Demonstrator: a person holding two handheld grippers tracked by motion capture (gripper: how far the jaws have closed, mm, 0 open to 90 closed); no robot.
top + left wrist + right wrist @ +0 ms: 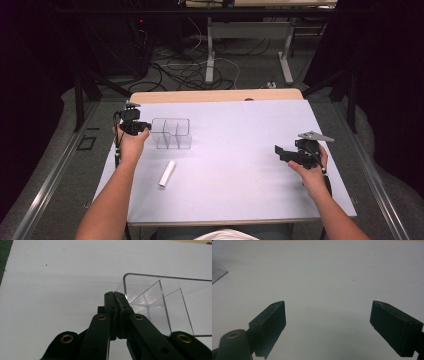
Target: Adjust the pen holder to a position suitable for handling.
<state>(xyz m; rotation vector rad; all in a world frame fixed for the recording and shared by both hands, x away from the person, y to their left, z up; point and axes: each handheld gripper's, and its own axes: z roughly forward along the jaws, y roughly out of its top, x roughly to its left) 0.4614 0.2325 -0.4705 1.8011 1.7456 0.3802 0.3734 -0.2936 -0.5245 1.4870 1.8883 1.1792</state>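
Left gripper view: left gripper (115, 293) clenched on clear divided box's (175, 305) near-left wall.

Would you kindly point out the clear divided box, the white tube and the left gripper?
clear divided box (172, 134): high view, its front wall.
white tube (167, 173): high view, middle of its length.
left gripper (115, 293): left gripper view, tips of its shut jaws.

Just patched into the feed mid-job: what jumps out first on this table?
The clear plastic divided organizer at the table's left, with the left gripper shut on its near-left wall. In front of it a white tube lies loose on the white tabletop. At the right, the right gripper hovers with jaws wide open, holding nothing.
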